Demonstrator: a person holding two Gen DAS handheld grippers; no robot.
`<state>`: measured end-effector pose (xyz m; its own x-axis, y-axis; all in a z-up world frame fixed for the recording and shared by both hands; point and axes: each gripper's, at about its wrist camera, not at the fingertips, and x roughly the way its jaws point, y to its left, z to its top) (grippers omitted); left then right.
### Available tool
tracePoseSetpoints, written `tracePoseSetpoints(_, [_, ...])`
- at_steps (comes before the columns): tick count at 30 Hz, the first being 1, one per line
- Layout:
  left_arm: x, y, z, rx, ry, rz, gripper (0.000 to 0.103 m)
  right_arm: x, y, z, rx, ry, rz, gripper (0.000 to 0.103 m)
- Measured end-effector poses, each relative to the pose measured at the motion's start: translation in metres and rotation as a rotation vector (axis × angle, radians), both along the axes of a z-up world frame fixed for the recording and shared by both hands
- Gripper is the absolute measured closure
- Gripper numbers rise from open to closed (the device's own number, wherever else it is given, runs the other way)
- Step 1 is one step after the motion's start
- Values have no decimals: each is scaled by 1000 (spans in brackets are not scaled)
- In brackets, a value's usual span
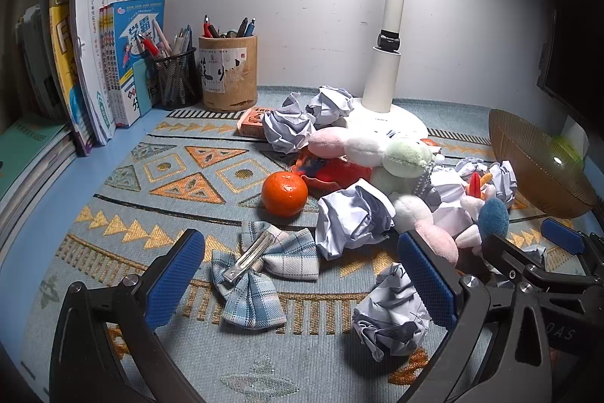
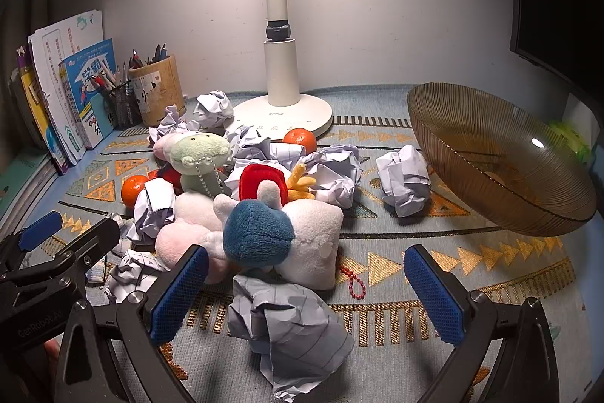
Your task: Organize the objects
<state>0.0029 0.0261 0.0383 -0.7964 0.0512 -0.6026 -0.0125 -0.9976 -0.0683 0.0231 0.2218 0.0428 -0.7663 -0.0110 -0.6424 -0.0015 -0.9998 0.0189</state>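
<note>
My left gripper point(image 1: 302, 274) stands open low over the patterned mat, with a plaid hair bow clip point(image 1: 260, 270) between its fingers and a crumpled paper ball point(image 1: 392, 320) by the right finger. An orange point(image 1: 285, 193) lies just beyond. My right gripper point(image 2: 305, 289) is open too, with a crumpled paper ball point(image 2: 294, 335) between its fingers. Behind that ball lies a heap of plush toys point(image 2: 264, 225), several more paper balls point(image 2: 404, 180) and two oranges point(image 2: 300, 139). The right gripper's fingertips point(image 1: 562, 237) show at the right edge of the left wrist view.
An amber glass bowl point(image 2: 490, 157) rests tilted at the right. A white lamp base point(image 2: 283, 112) stands at the back centre. Books point(image 1: 94, 70), a mesh pen cup point(image 1: 177, 78) and a bamboo pen holder point(image 1: 228, 72) line the back left. A small orange box point(image 1: 255, 119) lies near the holder.
</note>
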Motion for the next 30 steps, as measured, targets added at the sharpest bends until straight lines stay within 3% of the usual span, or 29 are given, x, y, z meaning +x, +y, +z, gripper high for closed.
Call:
tracePoseSetpoints(13, [1, 0, 1, -4, 10, 7, 1, 0, 3, 0, -6, 11, -14, 0])
tracePoseSetpoints(20, [10, -25, 9, 100, 20, 37, 1, 8, 36, 7, -156, 55, -79, 0])
tracePoseSetpoints(23, [19, -38, 11, 146, -17, -30, 1, 10, 48, 8, -191, 34, -87, 0])
tracePoseSetpoints(26, [26, -31, 4, 156, -131, -186, 1, 16, 47, 16, -146, 10, -25, 0])
tracePoseSetpoints(29, [38, -9, -5, 122, -185, -274, 1, 25, 41, 12, -107, -66, 65, 1])
tracePoseSetpoints(30, [42, -2, -6, 100, -178, -284, 1, 28, 41, 7, -112, -96, 89, 7])
